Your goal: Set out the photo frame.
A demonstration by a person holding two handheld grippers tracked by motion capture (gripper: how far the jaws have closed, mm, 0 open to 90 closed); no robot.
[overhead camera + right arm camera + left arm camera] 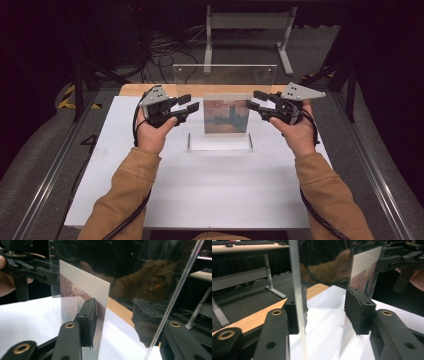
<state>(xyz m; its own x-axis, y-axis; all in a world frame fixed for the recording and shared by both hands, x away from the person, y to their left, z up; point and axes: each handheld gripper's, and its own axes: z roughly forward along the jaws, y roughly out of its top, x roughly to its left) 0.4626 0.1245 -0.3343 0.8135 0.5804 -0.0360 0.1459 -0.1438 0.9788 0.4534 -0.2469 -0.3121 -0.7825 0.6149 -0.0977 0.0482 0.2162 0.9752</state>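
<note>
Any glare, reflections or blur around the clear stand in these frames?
High view: room dark, white table bright, clear acrylic stand nearly vanishes. Left gripper view: the panel mirrors an orange sleeve; near panel edge soft. Right gripper view: sleeve reflection plus a small red glint on the panel; picture card fairly sharp.

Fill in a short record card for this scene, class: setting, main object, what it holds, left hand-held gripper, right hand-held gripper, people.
setting: white table top with a wooden strip along its far edge
main object: clear acrylic display stand, upright
what it holds: painting print card, upright in the stand
left hand-held gripper: at the stand's left edge, clear panel edge between its open jaws, pads not pressing
right hand-held gripper: at the stand's right edge, jaws open astride the panel
people: one person, tan sleeves, a gripper in each hand
</note>
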